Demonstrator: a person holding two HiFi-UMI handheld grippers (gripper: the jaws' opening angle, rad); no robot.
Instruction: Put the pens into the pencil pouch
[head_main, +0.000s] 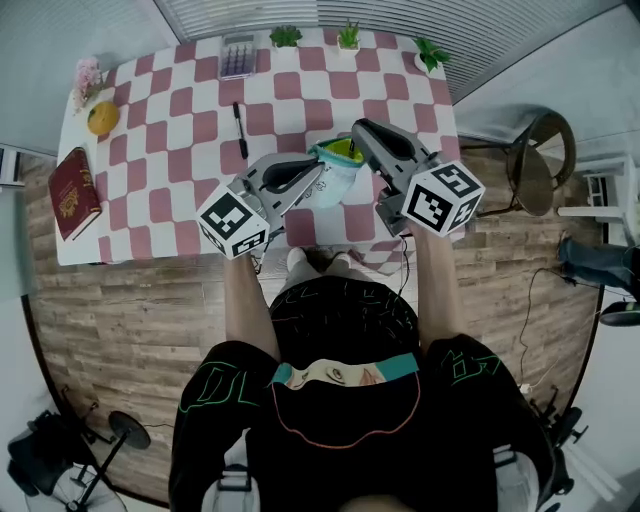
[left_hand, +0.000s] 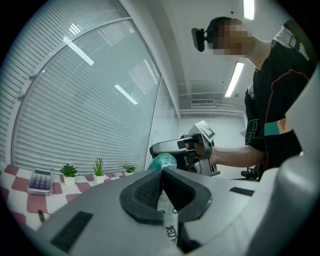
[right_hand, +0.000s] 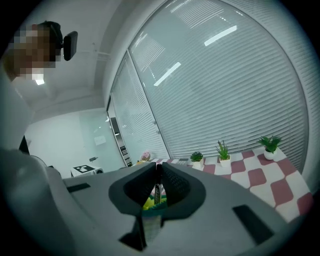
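Observation:
Both grippers hold a pale teal pencil pouch (head_main: 335, 178) in the air over the checked table (head_main: 180, 120); its yellow-green mouth faces up. My left gripper (head_main: 318, 180) is shut on the pouch's left edge, and white printed fabric (left_hand: 170, 222) runs between its pads. My right gripper (head_main: 357, 136) is shut on the pouch's rim, with a narrow printed strip (right_hand: 157, 192) and yellow-green fabric (right_hand: 149, 203) pinched between its pads. In the left gripper view the teal pouch (left_hand: 162, 161) bulges just ahead, with the right gripper (left_hand: 196, 149) behind it. One black pen (head_main: 239, 128) lies on the table, left of the pouch.
A calculator (head_main: 238, 55) and three small potted plants (head_main: 347, 36) line the far edge. A yellow fruit (head_main: 103, 117), pink flowers (head_main: 88, 72) and a red book (head_main: 73, 192) sit at the left. A stool (head_main: 540, 160) stands right of the table.

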